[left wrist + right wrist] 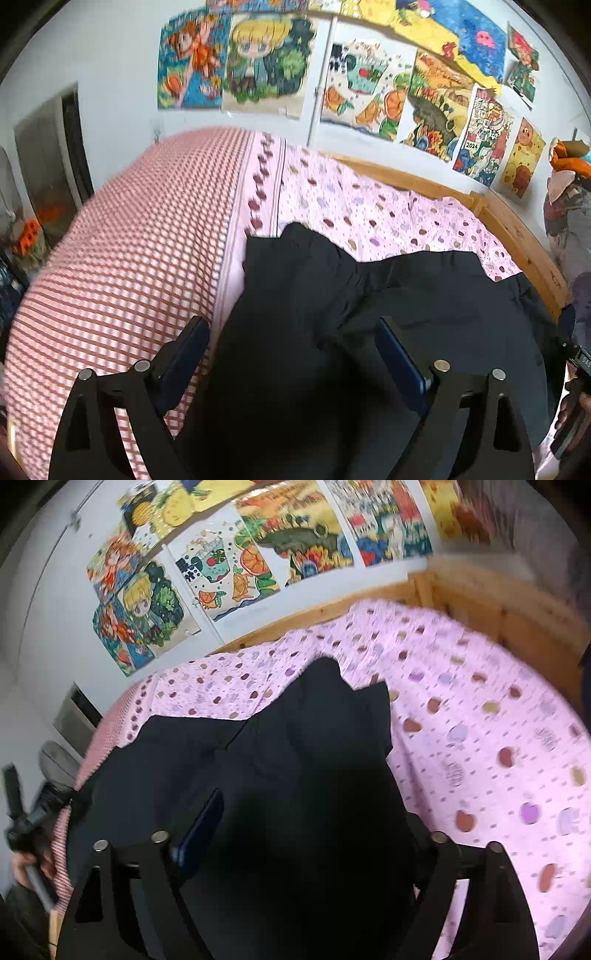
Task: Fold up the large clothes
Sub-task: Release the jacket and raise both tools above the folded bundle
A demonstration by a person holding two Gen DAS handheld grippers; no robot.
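Left tongs point(291, 354): tilted down over the near edge of the bed, fingers spread wide apart, a bunched fold of the black garment point(369, 295) lying between them; whether the pads press the cloth cannot be told. Right tongs point(306, 834): likewise angled down and forward, the left finger point(199, 834) visible against the fabric, the right finger hidden behind a raised mound of the garment point(314, 757); its grip cannot be told.

The garment lies on the pink spotted sheet point(369, 214), its long axis running across the bed between the two tongs. Two peaked folds point away from the cameras toward the wooden bed frame point(517, 236). A red-checked quilt point(129, 240) borders it on the left. Coloured drawings point(266, 62) cover the wall behind.
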